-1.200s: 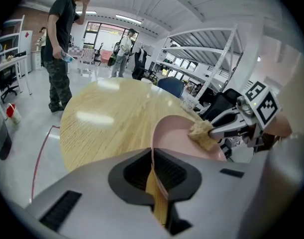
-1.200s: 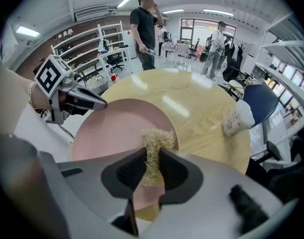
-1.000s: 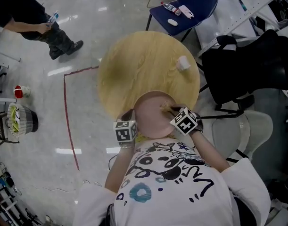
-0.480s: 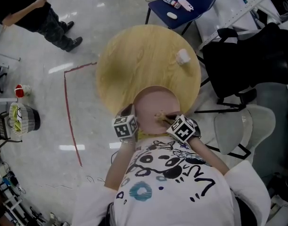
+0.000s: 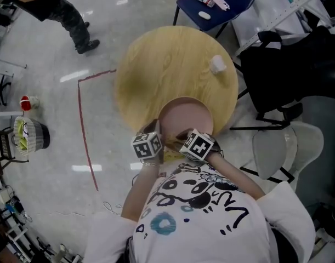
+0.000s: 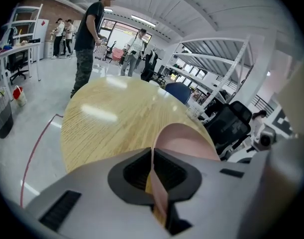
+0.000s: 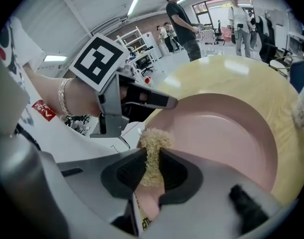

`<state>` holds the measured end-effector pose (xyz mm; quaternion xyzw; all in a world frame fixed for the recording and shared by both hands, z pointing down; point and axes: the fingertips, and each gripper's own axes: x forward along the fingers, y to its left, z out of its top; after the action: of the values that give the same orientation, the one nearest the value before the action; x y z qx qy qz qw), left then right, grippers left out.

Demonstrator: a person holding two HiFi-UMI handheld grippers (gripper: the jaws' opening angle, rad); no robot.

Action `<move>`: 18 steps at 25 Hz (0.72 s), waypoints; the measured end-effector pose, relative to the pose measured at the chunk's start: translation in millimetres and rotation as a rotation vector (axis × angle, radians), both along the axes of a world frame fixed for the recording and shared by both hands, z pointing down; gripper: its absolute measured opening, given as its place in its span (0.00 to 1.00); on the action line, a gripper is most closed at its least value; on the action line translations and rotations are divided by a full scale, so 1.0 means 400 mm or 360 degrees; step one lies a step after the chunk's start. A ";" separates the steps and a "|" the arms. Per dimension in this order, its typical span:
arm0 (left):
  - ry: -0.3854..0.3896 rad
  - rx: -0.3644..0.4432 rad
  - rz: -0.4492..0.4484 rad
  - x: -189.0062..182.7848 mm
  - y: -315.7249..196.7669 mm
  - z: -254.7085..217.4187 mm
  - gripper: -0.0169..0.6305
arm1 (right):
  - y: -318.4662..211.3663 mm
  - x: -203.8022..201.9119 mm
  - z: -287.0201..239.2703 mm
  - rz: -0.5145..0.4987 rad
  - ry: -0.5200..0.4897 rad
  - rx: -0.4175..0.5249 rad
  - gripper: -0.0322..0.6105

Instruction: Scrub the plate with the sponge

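**One camera overhead, two low at the plate**

The head view looks steeply down from above the person's chest onto the round bench and the floor around it. The left gripper view sits close behind the left hand-held gripper and faces across the bench into the room. The right gripper view rides the right hand-held gripper and faces the other gripper at close range. All three views share the pink plate and the bench top.

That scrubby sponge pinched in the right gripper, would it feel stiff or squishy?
Probably squishy: the sponge looks narrowed where the right gripper pinches it and fluffs out above. Its loose, fibrous look suggests it is light and rough, so unlikely to slip while rubbing the pink plate.
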<state>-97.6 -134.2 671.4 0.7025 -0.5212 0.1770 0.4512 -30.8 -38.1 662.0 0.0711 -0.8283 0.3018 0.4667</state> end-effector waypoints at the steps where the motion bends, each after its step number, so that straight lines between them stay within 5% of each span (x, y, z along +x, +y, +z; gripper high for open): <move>1: 0.0009 -0.0012 0.0016 -0.002 0.003 0.001 0.06 | -0.012 -0.009 0.000 0.0005 -0.0002 0.0015 0.19; 8: 0.0151 -0.0096 0.0070 -0.021 0.024 0.004 0.06 | -0.098 -0.035 0.004 0.0088 0.0003 0.0086 0.18; 18: 0.0171 -0.0094 0.0083 -0.030 0.027 0.003 0.06 | -0.232 -0.046 0.006 0.0165 0.0054 0.0225 0.18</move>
<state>-109.7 -123.4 672.6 0.7106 -0.4724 0.1660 0.4943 -49.3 -130.7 664.2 0.1517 -0.8347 0.2650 0.4582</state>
